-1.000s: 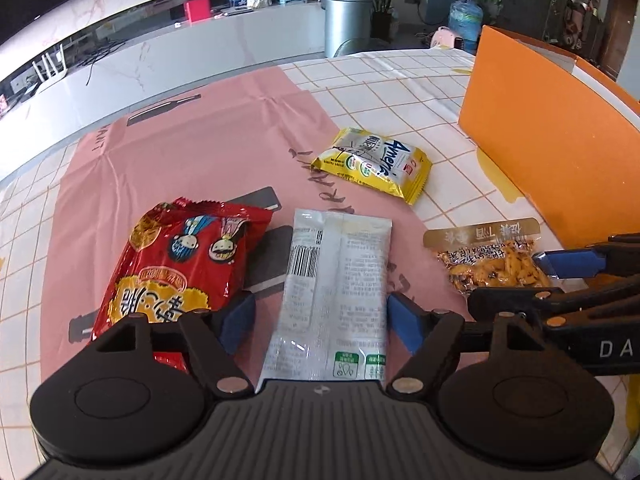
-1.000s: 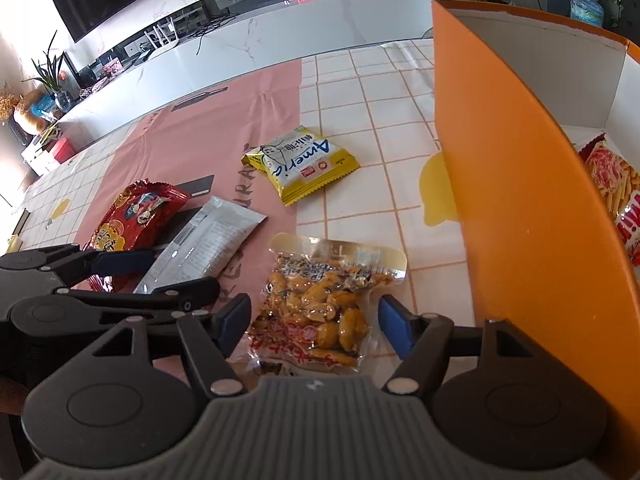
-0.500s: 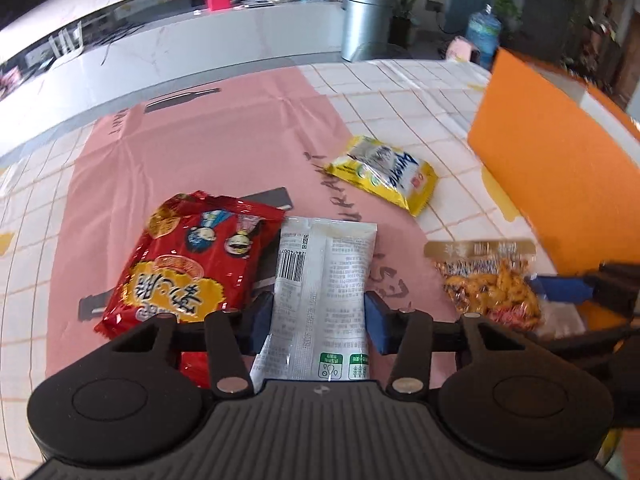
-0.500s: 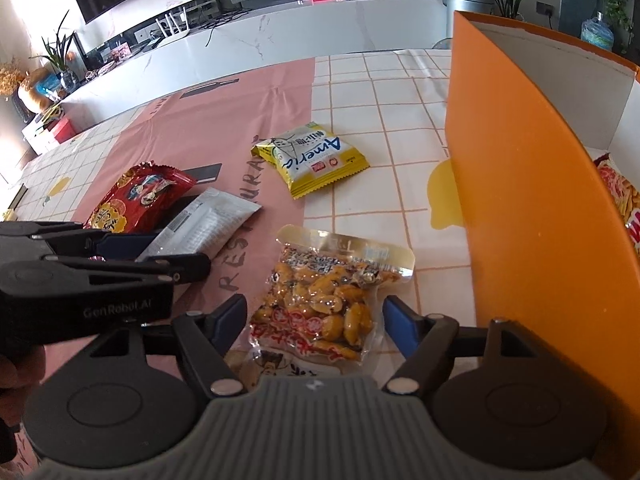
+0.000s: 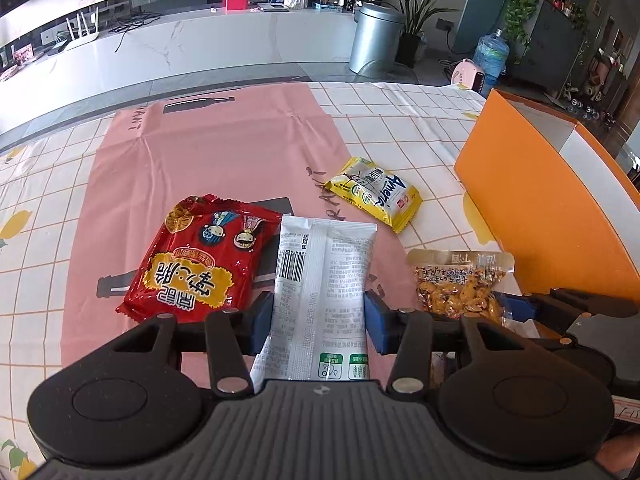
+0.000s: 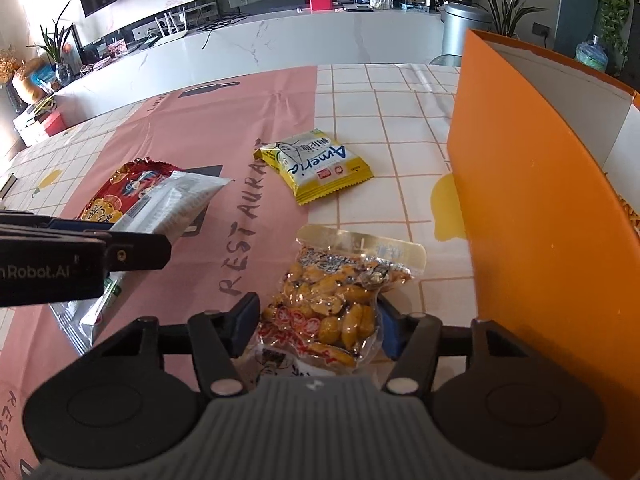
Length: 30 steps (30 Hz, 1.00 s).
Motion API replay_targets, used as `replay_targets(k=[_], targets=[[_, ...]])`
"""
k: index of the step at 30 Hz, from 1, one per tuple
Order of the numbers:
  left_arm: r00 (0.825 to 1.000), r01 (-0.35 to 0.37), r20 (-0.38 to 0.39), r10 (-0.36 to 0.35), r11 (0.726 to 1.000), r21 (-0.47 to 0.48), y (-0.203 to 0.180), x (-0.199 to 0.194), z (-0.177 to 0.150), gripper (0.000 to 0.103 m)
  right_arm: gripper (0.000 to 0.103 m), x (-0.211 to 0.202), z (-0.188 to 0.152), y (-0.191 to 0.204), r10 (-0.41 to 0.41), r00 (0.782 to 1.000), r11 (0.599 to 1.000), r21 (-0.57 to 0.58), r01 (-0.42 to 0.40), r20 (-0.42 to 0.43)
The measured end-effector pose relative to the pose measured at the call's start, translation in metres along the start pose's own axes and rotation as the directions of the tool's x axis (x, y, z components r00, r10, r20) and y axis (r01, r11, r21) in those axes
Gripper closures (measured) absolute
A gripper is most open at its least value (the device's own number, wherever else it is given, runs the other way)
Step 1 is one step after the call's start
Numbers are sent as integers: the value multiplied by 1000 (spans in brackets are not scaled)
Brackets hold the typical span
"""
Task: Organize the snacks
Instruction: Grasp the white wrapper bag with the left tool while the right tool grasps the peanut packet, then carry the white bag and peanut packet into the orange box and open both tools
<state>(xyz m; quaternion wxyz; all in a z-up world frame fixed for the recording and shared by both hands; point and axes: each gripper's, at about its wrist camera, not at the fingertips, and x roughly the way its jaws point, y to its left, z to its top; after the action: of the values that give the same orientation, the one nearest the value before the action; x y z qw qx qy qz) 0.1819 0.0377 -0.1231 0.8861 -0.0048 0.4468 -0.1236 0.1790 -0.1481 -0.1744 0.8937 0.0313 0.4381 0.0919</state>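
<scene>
My left gripper (image 5: 319, 322) is shut on a white snack packet (image 5: 320, 280) that lies printed side up and is lifted a little off the table. My right gripper (image 6: 318, 322) is shut on a clear bag of yellow nuts (image 6: 336, 300), also seen in the left wrist view (image 5: 460, 288). A red snack bag (image 5: 200, 264) lies left of the white packet. A yellow packet (image 5: 374, 194) lies further back. The orange box (image 6: 540, 208) stands on the right, with snacks partly visible inside.
The table has a pink runner (image 5: 208, 152) over a checked cloth (image 6: 380, 92). The orange box wall is close to my right gripper's right side. The left gripper (image 6: 80, 256) sits at the left of the right wrist view.
Both grippers have closed from open onto their packets. The views have risen slightly, and the white packet and the nut bag are lifted at their near ends.
</scene>
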Motion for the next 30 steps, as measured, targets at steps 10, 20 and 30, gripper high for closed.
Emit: replay_targets(k=[10,20,30], targets=[[1000,-3,31,4,1000,-30,-6,-31,0,49,73,-34,4,2,30,998,999,15,-31,62],[994,10,107,-10,1000,8,-34,-77,5,49,74,-112,9,-8,74,980,996,44,-83,184],[973,124,176,-148,982,142,-108,-107,29,49,74,-191,22,-77,15,967,998,61,-31,254]])
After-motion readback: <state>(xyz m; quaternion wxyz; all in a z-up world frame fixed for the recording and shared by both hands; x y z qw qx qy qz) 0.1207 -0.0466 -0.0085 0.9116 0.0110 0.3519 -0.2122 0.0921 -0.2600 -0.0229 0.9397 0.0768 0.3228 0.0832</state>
